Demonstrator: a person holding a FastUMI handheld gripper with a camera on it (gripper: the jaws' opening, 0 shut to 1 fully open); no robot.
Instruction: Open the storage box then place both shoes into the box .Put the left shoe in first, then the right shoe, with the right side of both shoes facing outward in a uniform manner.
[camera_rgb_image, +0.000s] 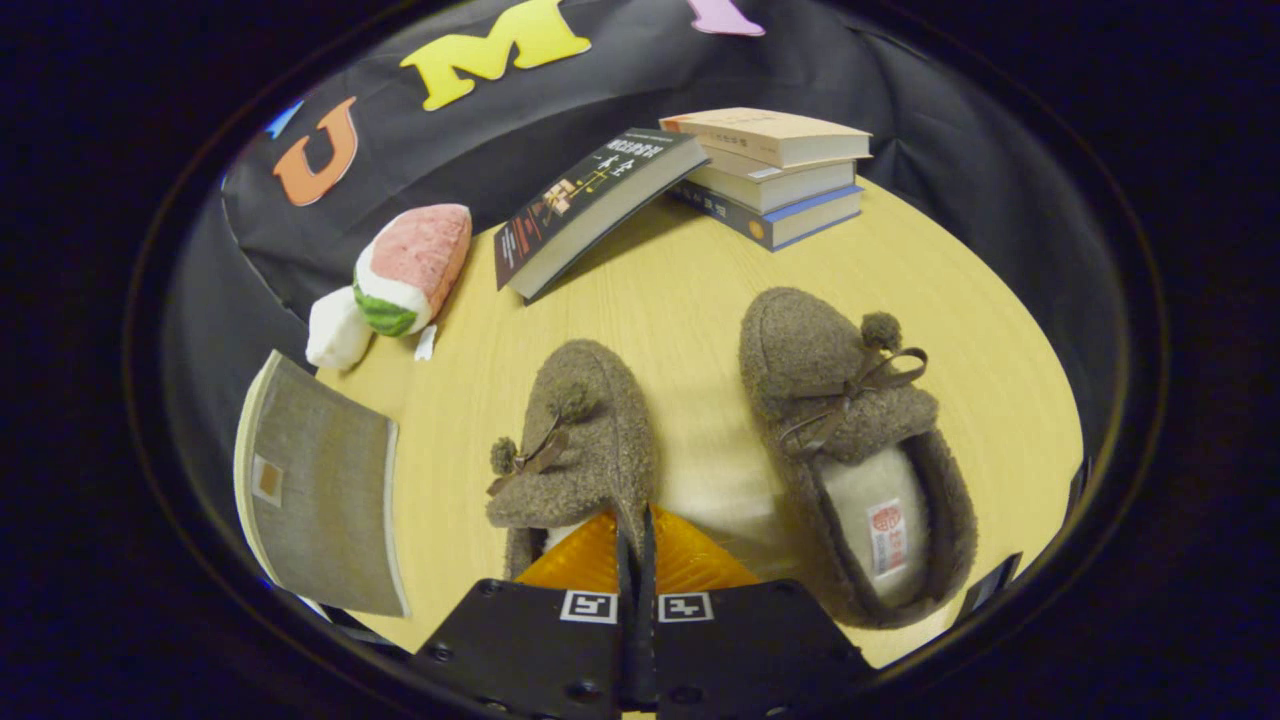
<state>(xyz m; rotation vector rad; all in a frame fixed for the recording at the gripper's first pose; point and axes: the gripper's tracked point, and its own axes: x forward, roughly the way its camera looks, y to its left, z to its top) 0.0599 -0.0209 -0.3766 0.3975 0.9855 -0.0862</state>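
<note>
Clamped on the inner side wall of the left brown fuzzy slipper (590, 430), the gripper (637, 545) has its 2 fingers drawn nearly together, with the thin edge of the shoe's collar pinched between them. That slipper sits just ahead of the fingers on the pale wooden round table (680, 290), its toe pointing away and its small pom-pom and ribbon bow hanging to its outer side. Its mate, the right brown fuzzy slipper (850, 440) with a cream lining and a label on the insole, lies just beside it, apart from the fingers, toe also pointing away. A grey fabric storage box (320, 485) with a cream rim rests at the table's edge, beside the left slipper on its far side from the other shoe. Beyond the shoes a plush watermelon-slice toy (400, 275) lies near a black paperback book (590, 205) that leans tilted against a stack of 3 books (775, 170).
</note>
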